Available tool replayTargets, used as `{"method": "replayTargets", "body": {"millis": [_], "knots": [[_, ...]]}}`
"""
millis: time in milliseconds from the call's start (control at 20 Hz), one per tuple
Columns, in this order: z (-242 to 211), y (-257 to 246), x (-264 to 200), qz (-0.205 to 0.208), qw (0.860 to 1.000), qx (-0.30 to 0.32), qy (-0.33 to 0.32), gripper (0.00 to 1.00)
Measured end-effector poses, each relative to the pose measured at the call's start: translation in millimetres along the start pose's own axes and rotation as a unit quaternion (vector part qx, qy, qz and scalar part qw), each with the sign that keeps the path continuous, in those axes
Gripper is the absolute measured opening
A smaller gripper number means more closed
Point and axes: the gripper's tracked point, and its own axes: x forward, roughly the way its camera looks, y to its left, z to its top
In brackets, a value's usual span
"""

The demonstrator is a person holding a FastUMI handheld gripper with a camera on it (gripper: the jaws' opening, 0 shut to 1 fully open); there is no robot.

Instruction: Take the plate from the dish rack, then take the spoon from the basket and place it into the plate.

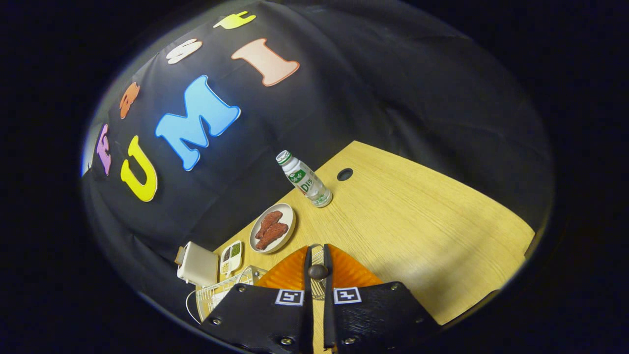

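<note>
- We see the tongs (pixel 318 260) with the two fingers drawn almost together, only a thin slit left between them.
- Both fingers press on the rim of a ribbed orange plate (pixel 290 275), which stands on edge in their grip and spreads out to either side of them.
- A small dark round knob (pixel 318 271) sits in the slit at the plate's edge; we cannot tell what it belongs to.
- Through the slit we glimpse a bit of wire mesh (pixel 319 287) behind the plate; it is too little for us to name it.
- Just beside the fingers on one side, and lower, stands a white wire dish rack (pixel 221 292) on the light wooden table (pixel 417 236).
- Beyond the rack lie a white boxy appliance (pixel 197 265) at the table's edge against the black cloth wall, and next to it a small white divided dish (pixel 231 256) with green and pale fillings.
- Just ahead of the plate rests a round white dish with reddish-brown sausage-shaped pieces (pixel 272 227).
- Farther on stands a small clear bottle with a green-and-white label and white cap (pixel 305 179), upright, near a dark round hole (pixel 345 174) in the tabletop.
- We cannot make out the spoon or its basket.
</note>
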Motion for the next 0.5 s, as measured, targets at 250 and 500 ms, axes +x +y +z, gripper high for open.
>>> {"method": "replayTargets", "body": {"millis": [250,500], "knots": [[28.3,48.1,-42.9,0.049,0.998,-0.038,-0.009,0.08],[7.7,128.4,-88.6,0.127,0.988,-0.089,0.024,0.08]]}}
